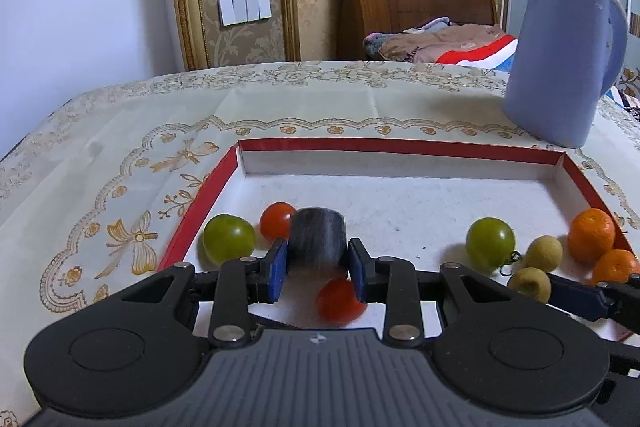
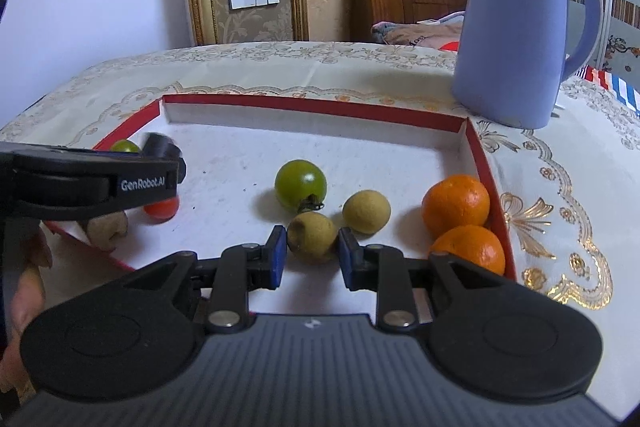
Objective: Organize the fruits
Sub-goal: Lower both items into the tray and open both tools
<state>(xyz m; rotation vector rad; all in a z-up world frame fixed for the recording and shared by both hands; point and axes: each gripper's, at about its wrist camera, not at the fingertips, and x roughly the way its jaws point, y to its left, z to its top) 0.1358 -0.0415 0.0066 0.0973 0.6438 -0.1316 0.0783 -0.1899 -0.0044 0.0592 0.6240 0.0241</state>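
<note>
A: Left gripper [image 1: 317, 263]?
B: Clamped on a dark grey cylinder [image 1: 318, 241], axis upright, low over the red-rimmed tray [image 1: 400, 147], red tomato [image 1: 338, 301] below.
A: Right gripper [image 2: 313, 254]?
B: Pinching a round tan fruit [image 2: 310, 237], no clear axis, likely for sorting; green tomato [image 2: 300, 185] beyond, oranges [image 2: 456, 205] in the tray's right corner.

A table [image 1: 120, 131] under a cream, gold-patterned cloth is carrying a shallow red-rimmed tray [image 1: 396, 146] and, just beside it, a lavender jug [image 1: 560, 67].
</note>
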